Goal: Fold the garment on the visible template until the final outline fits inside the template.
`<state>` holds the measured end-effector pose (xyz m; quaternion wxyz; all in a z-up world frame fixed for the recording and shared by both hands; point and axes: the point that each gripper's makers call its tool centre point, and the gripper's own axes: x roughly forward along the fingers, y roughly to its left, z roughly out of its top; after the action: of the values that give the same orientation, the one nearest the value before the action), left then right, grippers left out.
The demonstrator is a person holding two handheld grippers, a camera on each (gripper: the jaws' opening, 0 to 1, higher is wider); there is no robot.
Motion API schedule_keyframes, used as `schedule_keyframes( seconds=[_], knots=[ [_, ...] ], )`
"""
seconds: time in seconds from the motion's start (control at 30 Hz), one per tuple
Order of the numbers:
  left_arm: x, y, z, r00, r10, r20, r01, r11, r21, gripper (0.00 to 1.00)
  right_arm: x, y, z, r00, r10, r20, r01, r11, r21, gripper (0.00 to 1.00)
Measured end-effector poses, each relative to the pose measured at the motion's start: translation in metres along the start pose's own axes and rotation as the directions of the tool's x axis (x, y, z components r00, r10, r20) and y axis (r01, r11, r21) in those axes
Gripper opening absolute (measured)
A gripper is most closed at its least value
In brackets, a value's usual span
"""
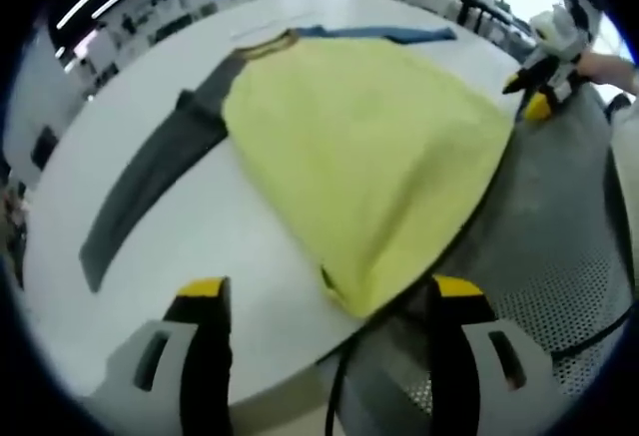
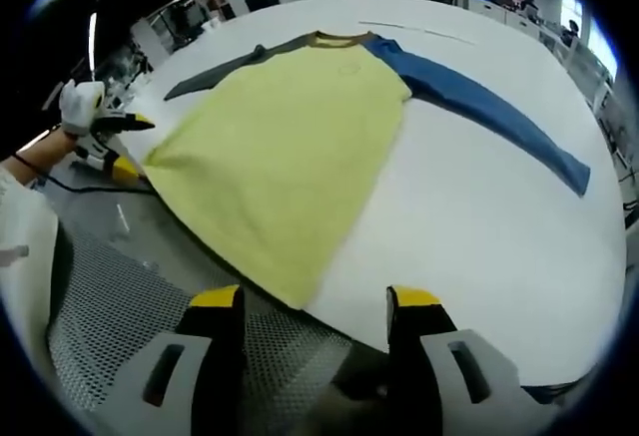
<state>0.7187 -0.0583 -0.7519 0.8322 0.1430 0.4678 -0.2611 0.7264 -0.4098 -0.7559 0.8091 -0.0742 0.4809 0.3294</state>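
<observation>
Left hand-held gripper (image 1: 324,301) open at frame bottom; right hand-held gripper (image 2: 315,306) likewise, holding nothing. Yellow garment (image 1: 364,147) spread mid-frame on white desk (image 1: 240,236), hem overhanging the edge (grey sleeve (image 1: 150,182) left, blue sleeve (image 2: 489,107) upper right). Template hard to make out.

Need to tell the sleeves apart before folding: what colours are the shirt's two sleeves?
One sleeve is blue, the other sleeve dark grey; clearest in the right gripper view.
</observation>
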Motion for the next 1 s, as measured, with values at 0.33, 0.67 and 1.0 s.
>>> schedule_keyframes(
  seconds=[0.33,0.67,1.0],
  knots=[
    [-0.027,-0.010,0.067,0.907,-0.090,0.412,0.156,0.979,-0.129,0.82,-0.005,0.002,0.035,0.986,0.020,0.168,-0.014,0.999,-0.039,0.63],
    [-0.054,0.009,0.090,0.815,-0.016,0.579,0.188,0.953,-0.238,0.85,-0.027,0.004,0.084,0.910,0.033,0.412,-0.029,0.999,-0.018,0.63],
    [-0.046,0.007,0.080,0.853,-0.003,0.522,0.165,0.950,-0.264,0.83,-0.025,-0.003,0.084,0.910,0.014,0.415,-0.025,1.000,0.020,0.62]
  ],
)
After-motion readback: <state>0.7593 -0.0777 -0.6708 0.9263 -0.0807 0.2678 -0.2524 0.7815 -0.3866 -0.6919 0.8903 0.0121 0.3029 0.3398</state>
